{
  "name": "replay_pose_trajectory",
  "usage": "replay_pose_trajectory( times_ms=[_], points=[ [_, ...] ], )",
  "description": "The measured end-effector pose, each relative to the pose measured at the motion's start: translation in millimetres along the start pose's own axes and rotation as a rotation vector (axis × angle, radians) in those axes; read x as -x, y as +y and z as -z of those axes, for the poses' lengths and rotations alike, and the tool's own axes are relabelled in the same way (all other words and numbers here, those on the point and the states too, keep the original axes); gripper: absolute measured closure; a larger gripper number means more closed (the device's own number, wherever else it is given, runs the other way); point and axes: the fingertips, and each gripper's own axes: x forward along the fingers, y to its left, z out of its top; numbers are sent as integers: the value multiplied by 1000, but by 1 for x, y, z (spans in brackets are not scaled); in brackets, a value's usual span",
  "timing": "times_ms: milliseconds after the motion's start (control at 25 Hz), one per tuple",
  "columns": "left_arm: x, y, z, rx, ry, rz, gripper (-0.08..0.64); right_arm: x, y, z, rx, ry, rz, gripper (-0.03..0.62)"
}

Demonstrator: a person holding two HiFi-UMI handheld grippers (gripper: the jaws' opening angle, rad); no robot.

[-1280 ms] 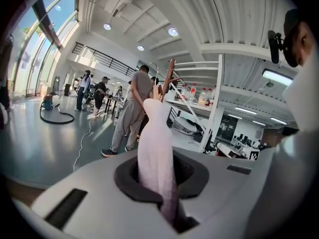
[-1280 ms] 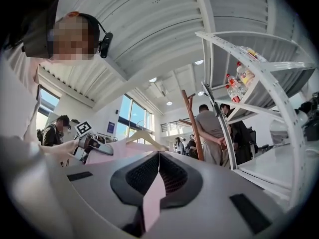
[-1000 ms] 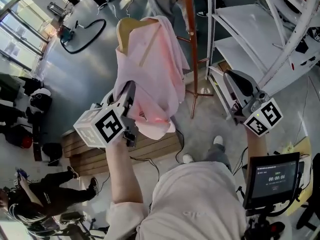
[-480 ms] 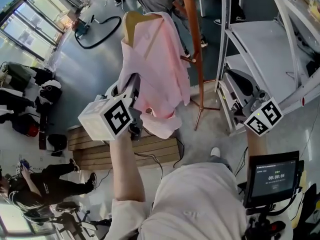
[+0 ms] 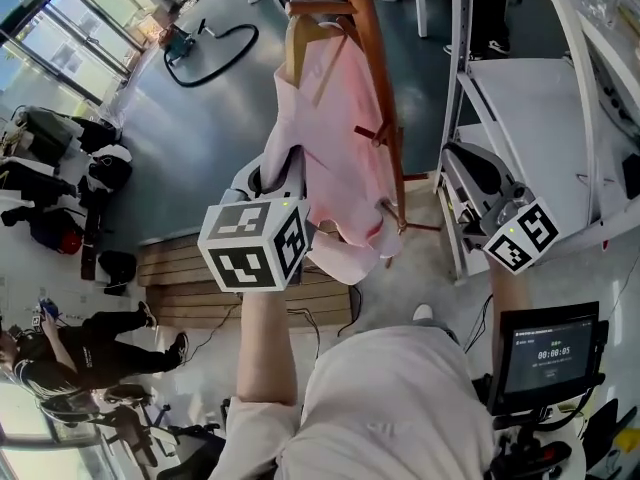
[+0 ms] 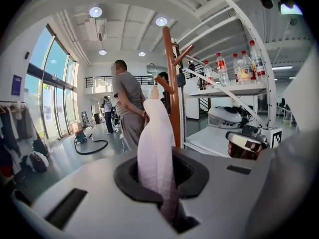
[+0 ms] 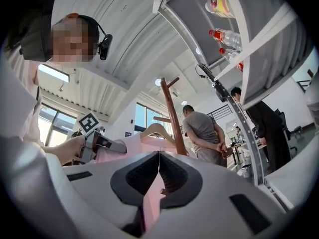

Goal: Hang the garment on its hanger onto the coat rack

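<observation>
Garment (image 5: 338, 153), clamped by left tool (image 5: 283, 173), has swung against coat rack (image 5: 376, 63).

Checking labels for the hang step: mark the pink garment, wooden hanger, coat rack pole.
pink garment (image 5: 335, 158): head view, middle of the draped fabric.
wooden hanger (image 7: 155, 128): right gripper view, top of its arch.
coat rack pole (image 5: 372, 58): head view, upper shaft.

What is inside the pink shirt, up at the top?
A wooden hanger: one shoulder pokes out of the pink shirt. Cloth covers the rest, and its hook cannot be made out.
</observation>
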Motion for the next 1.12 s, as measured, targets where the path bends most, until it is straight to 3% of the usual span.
replay_pose_trajectory(
  times_ms=[680, 960, 1120],
  points=[
    [20, -9, 37, -99, 26, -220, 534, -7, 14, 13, -36, 16, -58, 581],
    [-6, -46, 49, -85, 53, -198, 532, 6, -6, 9, -42, 24, -77, 581],
    [-17, -58, 52, -64, 43, -148, 532, 6, -8, 11, -43, 33, -74, 581]
  ],
)
